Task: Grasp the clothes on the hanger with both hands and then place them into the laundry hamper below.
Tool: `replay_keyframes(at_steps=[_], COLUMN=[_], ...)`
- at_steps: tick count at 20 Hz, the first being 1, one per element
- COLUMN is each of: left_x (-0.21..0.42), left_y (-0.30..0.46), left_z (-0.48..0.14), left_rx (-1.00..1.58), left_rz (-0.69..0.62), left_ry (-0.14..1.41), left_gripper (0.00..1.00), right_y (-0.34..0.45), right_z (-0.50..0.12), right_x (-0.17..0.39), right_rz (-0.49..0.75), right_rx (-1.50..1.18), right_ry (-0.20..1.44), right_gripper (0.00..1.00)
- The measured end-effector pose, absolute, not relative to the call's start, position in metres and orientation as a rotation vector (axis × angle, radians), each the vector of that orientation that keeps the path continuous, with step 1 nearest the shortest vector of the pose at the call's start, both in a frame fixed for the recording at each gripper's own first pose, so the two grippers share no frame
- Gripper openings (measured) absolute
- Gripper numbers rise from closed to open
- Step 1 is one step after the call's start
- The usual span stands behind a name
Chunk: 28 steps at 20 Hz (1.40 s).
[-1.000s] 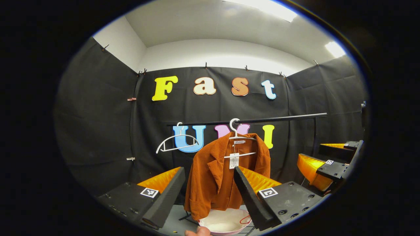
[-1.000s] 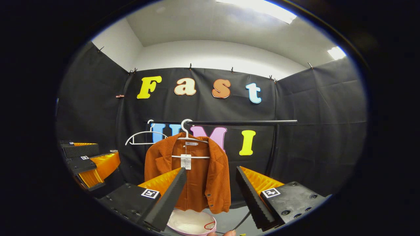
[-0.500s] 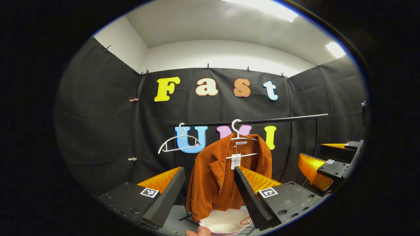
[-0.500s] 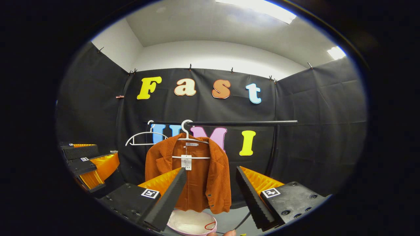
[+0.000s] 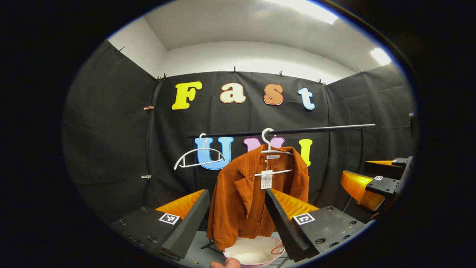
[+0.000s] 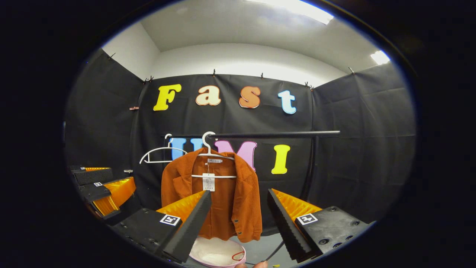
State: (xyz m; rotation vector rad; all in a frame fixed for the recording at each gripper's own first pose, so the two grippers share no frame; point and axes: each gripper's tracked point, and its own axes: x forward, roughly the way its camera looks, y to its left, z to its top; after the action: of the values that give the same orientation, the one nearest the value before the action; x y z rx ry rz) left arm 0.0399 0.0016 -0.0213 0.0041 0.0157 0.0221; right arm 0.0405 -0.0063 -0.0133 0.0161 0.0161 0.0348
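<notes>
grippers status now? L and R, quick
Left gripper: open, holding nothing, short of the orange jacket.
Right gripper: open, holding nothing, also short of the jacket.

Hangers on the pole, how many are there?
2. An empty hanger hangs near the left end of the pole. The other hanger, just to its right, holds the orange jacket. No others visible.

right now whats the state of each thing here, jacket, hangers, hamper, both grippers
orange jacket: hanging on a white hanger, front open, tag dangling
empty hanger: bare, hooked on the rail
laundry hamper: under the jacket, nothing orange in it
left gripper: open, short of the jacket
right gripper: open, short of the jacket
</notes>
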Motion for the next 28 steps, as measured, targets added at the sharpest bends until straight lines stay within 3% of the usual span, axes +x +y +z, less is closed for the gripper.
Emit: replay_keyframes(at_steps=[5,12,20,22,23,25,27,28], left_x=[0.105,0.206,0.278,0.288,0.292,0.299,0.306,0.306], left_y=[-0.008,-0.010,-0.002,0.000,0.004,0.006,0.008,0.005], left_z=[-0.054,-0.112,-0.153,-0.151,-0.149,-0.147,-0.150,-0.149], left_rx=[-0.028,-0.033,0.017,0.007,0.003,-0.009,-0.022,-0.028], left_rz=[0.024,0.080,0.153,0.157,0.182,0.185,0.175,0.155], left_ry=[0.036,0.064,0.065,0.052,0.043,0.048,0.059,0.059], left_gripper=[0.92,0.95,0.95,0.95,0.92,0.58,0.24,0.07], right_y=[-0.008,-0.021,-0.010,-0.004,-0.003,-0.005,0.003,0.008], right_z=[-0.040,-0.114,-0.174,-0.182,-0.187,-0.192,-0.195,-0.197], right_x=[0.114,0.225,0.306,0.319,0.324,0.333,0.335,0.335], right_rz=[0.073,0.123,0.186,0.207,0.214,0.216,0.260,0.297], right_rx=[0.026,0.056,0.082,0.094,0.096,0.104,0.197,0.255], right_ry=[-0.006,0.039,0.098,0.110,0.129,0.143,0.185,0.224], right_gripper=[0.97,0.98,0.98,0.93,0.67,0.30,0.08,0.08])
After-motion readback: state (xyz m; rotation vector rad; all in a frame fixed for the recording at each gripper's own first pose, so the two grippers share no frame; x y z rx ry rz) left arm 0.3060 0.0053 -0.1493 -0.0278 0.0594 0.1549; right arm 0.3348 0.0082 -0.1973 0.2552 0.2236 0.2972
